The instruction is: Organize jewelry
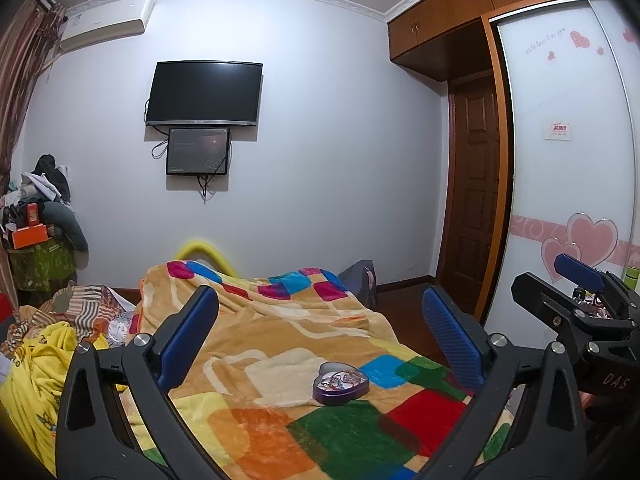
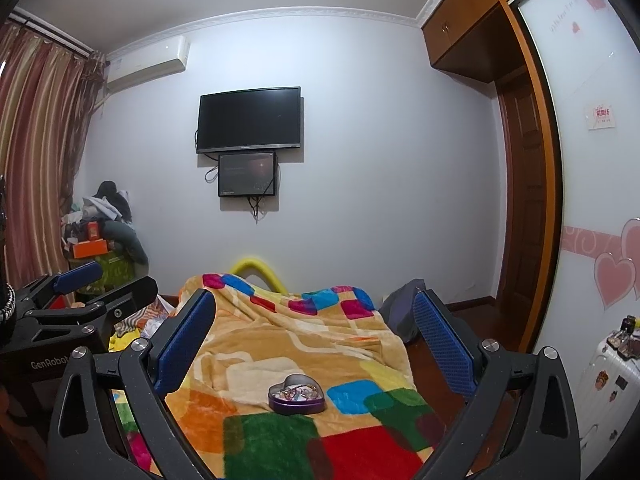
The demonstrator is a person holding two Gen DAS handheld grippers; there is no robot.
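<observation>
**A:** Where was the jewelry at that moment?

**B:** In the heart-shaped tin (image 2: 296,395), lid off, resting on the patchwork blanket (image 2: 280,344) over the bed. From the right wrist view it sat at about six o'clock, low between the fingers; from the left, nearer five o'clock. The pieces inside were too small to tell apart.

**A:** And the claws?

**B:** The right gripper (image 2: 316,344) was spread wide and held nothing. The left gripper (image 1: 320,340) was likewise spread and empty. Both hung well above the tin.

**A:** How should the approach have gone?

**B:** I judged a slow descent best, with one claw steadying the tin's wall, since the plush blanket looked soft and the tin could tip. The other would pinch a single piece by its chain.

**A:** The room?

**B:** A dark television (image 2: 249,119) at twelve o'clock on the white wall, striped curtains (image 2: 36,140) at nine, a wardrobe (image 2: 592,160) with pink hearts at three.
</observation>
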